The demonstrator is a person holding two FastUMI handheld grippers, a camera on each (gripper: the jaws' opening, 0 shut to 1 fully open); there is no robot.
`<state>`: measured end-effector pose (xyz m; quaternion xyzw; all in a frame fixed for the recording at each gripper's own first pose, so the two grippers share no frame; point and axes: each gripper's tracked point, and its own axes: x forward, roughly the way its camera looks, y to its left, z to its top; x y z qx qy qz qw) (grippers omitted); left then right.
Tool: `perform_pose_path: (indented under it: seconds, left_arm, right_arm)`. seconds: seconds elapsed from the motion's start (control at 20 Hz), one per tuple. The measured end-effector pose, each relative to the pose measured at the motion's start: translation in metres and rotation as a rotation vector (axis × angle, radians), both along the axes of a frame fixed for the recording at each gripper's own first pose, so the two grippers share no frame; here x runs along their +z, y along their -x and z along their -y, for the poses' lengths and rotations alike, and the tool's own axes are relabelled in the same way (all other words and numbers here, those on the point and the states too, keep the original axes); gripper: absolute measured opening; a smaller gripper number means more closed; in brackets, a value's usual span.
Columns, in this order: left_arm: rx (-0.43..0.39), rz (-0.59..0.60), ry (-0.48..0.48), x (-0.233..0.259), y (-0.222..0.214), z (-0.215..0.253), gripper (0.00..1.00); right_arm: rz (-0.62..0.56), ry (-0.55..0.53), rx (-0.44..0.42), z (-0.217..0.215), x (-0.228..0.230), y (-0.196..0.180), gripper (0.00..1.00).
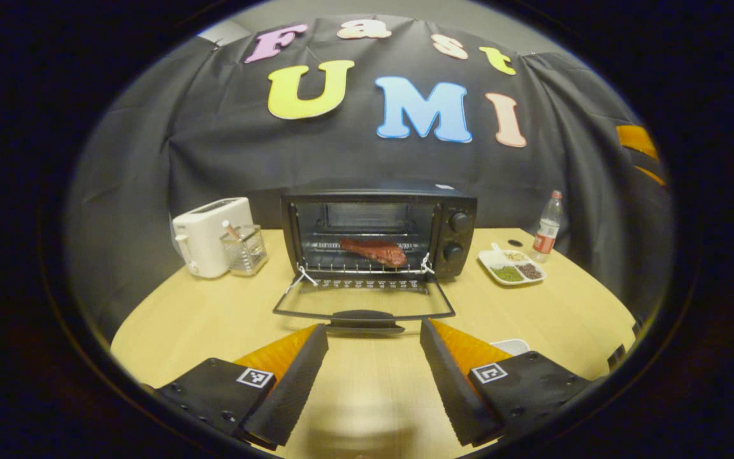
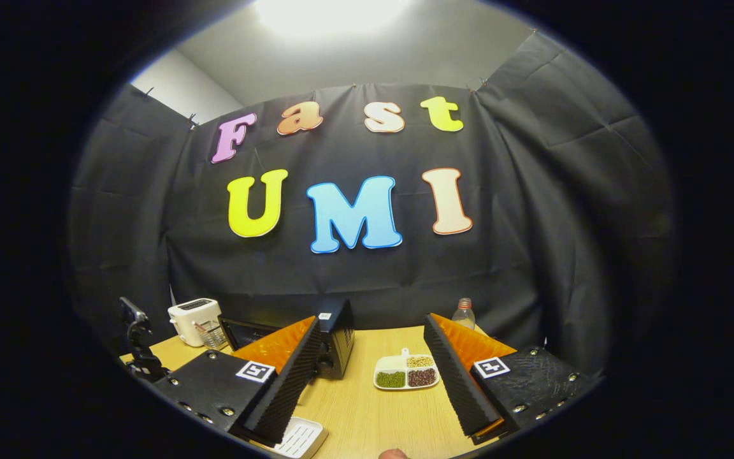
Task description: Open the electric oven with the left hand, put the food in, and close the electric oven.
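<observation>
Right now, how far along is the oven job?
Done: the oven door is folded down flat and the meat lies on the rack inside. In hand: nothing; the left gripper is open just short of the door handle, and the right gripper is open over the table. Left: close the door.

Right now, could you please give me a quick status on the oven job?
Left claw open, empty, facing the oven. Right claw open, empty. Meat on the rack, door still down. Nothing blocking the door.
</observation>
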<state>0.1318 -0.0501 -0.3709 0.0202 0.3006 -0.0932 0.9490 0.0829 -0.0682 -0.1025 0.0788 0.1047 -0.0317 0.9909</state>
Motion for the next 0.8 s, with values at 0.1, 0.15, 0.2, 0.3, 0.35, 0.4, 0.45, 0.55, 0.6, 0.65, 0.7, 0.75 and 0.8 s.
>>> perform_pose_path:
  seconds: [0.1,0.15,0.2,0.3,0.35,0.4,0.45,0.55,0.6,0.65,0.7,0.75,0.8]
  left_arm:
    - [-0.010,-0.052,0.004,-0.024,-0.007,0.001,0.97]
    - [-0.010,-0.077,0.007,-0.034,-0.009,-0.001,1.00]
    - [-0.009,-0.110,0.008,-0.047,-0.012,0.000,0.97]
    - [-0.008,-0.165,0.004,-0.069,-0.015,-0.002,0.97]
    - [-0.009,-0.180,0.007,-0.078,-0.018,-0.001,0.97]
    - [-0.013,-0.194,0.008,-0.085,-0.021,0.000,0.97]
    - [-0.024,-0.204,0.009,-0.091,-0.023,0.000,1.00]
    - [-0.040,-0.221,0.004,-0.101,-0.028,0.003,0.97]
    - [-0.045,-0.231,0.006,-0.106,-0.031,0.004,0.98]
    - [-0.048,-0.242,0.009,-0.111,-0.033,0.006,1.00]
    - [-0.045,-0.255,0.011,-0.115,-0.034,0.007,0.97]
    - [-0.051,-0.242,0.006,-0.115,-0.041,0.009,0.97]
    - [-0.059,-0.245,0.002,-0.117,-0.044,0.012,0.97]
  right_arm:
    - [-0.002,0.005,-0.019,0.000,0.002,-0.004,0.98]
    - [-0.005,0.010,-0.024,-0.001,0.001,-0.005,0.98]
    - [-0.010,0.018,-0.031,-0.001,0.001,-0.006,0.98]
    - [-0.028,0.033,-0.037,-0.001,-0.004,-0.008,0.98]
    - [-0.038,0.040,-0.039,-0.003,-0.006,-0.008,0.98]
    - [-0.050,0.047,-0.042,-0.004,-0.010,-0.009,0.98]
    - [-0.059,0.053,-0.042,-0.006,-0.012,-0.009,0.98]
    - [-0.070,0.070,-0.045,-0.007,-0.014,-0.009,1.00]
    - [-0.072,0.079,-0.049,-0.007,-0.013,-0.009,0.98]
    - [-0.074,0.087,-0.052,-0.007,-0.013,-0.009,0.98]
    - [-0.077,0.095,-0.054,-0.008,-0.013,-0.009,0.98]
    - [-0.082,0.105,-0.059,-0.006,-0.014,-0.009,0.98]
    - [-0.088,0.117,-0.067,-0.004,-0.014,-0.008,0.98]
